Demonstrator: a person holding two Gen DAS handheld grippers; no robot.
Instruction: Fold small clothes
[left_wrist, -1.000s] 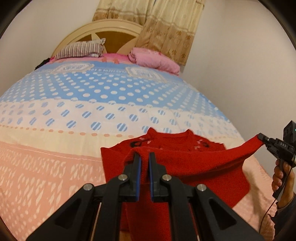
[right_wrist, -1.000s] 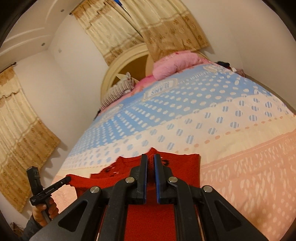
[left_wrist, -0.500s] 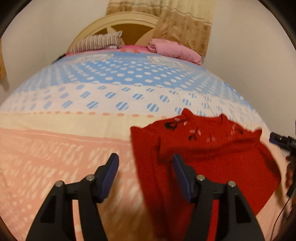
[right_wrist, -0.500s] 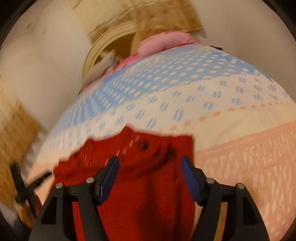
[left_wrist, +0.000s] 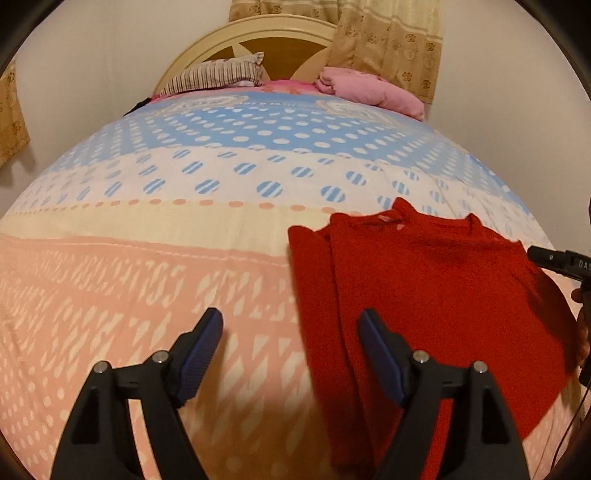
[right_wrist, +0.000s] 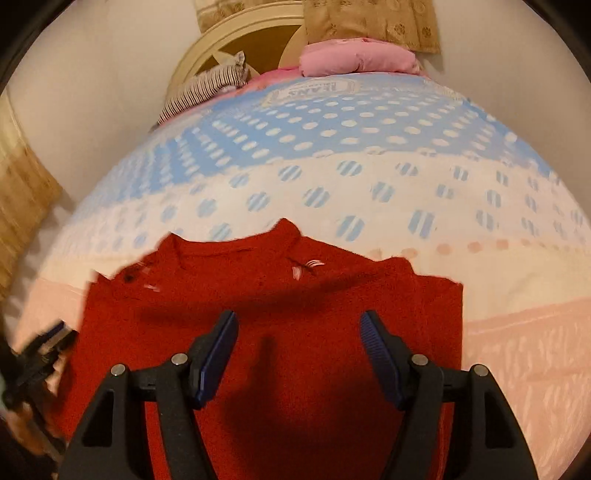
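A small red knit sweater (left_wrist: 424, 295) lies on the bed, one side folded over its body, neckline toward the headboard. It also shows in the right wrist view (right_wrist: 295, 314). My left gripper (left_wrist: 290, 354) is open and empty, hovering just left of the sweater's left edge, its right finger over the red fabric. My right gripper (right_wrist: 299, 354) is open and empty above the middle of the sweater. The right gripper's tip (left_wrist: 554, 258) shows at the sweater's right edge in the left wrist view.
The bed cover (left_wrist: 184, 221) has blue dotted, cream and pink bands. A striped pillow (left_wrist: 214, 75) and a pink folded blanket (left_wrist: 369, 92) lie by the wooden headboard (left_wrist: 280, 40). Curtains (left_wrist: 388, 40) hang behind. Walls flank both sides.
Both grippers were shut on the sweater, holding it up and stretched between them. They have opened and let go; the sweater has dropped flat on the bed, and both grippers pulled back.
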